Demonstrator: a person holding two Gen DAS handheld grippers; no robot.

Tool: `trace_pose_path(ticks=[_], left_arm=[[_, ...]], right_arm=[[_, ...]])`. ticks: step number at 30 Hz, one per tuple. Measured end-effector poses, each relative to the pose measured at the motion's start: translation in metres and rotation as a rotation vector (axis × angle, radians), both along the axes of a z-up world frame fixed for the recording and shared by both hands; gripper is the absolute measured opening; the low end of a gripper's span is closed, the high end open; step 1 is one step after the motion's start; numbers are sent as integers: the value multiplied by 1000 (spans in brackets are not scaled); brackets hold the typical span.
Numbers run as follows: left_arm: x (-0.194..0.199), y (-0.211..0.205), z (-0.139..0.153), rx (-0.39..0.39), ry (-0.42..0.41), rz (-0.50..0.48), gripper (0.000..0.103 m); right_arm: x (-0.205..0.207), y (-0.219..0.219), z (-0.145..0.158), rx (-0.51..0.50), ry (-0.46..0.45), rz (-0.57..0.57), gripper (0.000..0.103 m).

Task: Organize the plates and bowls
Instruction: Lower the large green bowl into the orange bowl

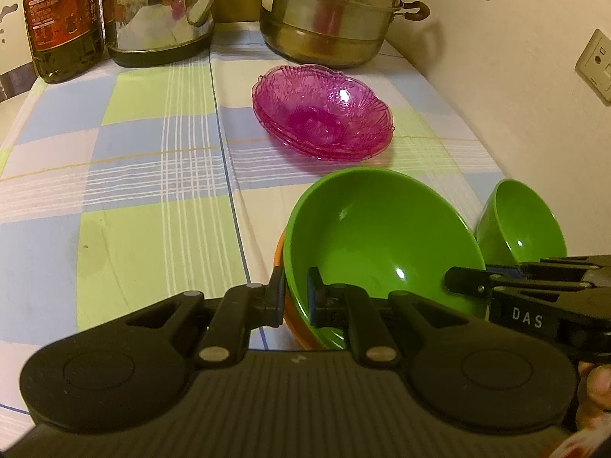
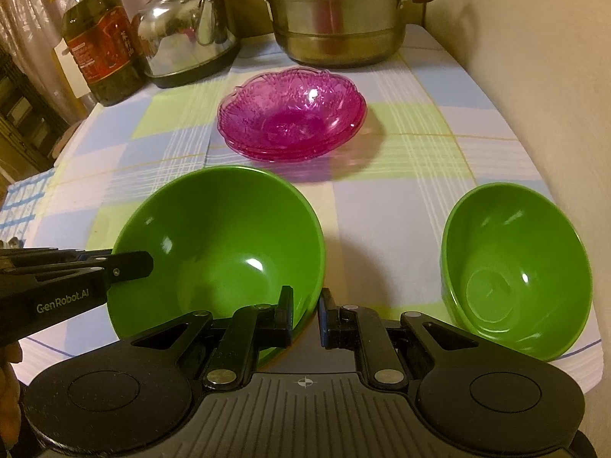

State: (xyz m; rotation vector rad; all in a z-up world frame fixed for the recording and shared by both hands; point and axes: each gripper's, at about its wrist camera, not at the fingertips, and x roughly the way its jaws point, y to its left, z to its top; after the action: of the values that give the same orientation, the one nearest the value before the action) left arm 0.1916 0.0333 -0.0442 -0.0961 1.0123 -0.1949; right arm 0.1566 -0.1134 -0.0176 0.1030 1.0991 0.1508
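A large green bowl [image 1: 382, 229] [image 2: 217, 236] sits nested in an orange bowl [image 1: 296, 324], of which only a sliver shows. My left gripper [image 1: 296, 297] is shut on the near left rim, one finger inside the green bowl and one outside the orange one. My right gripper [image 2: 305, 313] is shut on the green bowl's near right rim. Each gripper also shows in the other's view, the right gripper [image 1: 469, 282] and the left gripper [image 2: 130, 265]. To the right, a small green bowl [image 1: 519, 225] [image 2: 515, 267] stands alone. Behind it lies a stack of pink glass plates [image 1: 324, 114] [image 2: 294, 114].
A checked cloth [image 1: 152, 152] covers the table. At the back stand an oil bottle [image 1: 61, 19], a steel kettle [image 1: 160, 15] and a stacked steamer pot [image 1: 332, 11]. A wall with sockets [image 1: 595, 65] runs close along the right. The table's near edge [image 2: 573, 355] lies just below the small bowl.
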Motion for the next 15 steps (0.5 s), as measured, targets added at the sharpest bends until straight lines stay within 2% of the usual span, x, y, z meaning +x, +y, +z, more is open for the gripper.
trace_pose_path(ticks=[9, 15], left_arm=[[-1, 8, 0, -28, -29, 38, 12], [-13, 19, 14, -74, -65, 90, 14]], right_arm=[[-2, -6, 0, 28, -14, -20, 16], [-12, -16, 16, 73, -48, -59, 31]])
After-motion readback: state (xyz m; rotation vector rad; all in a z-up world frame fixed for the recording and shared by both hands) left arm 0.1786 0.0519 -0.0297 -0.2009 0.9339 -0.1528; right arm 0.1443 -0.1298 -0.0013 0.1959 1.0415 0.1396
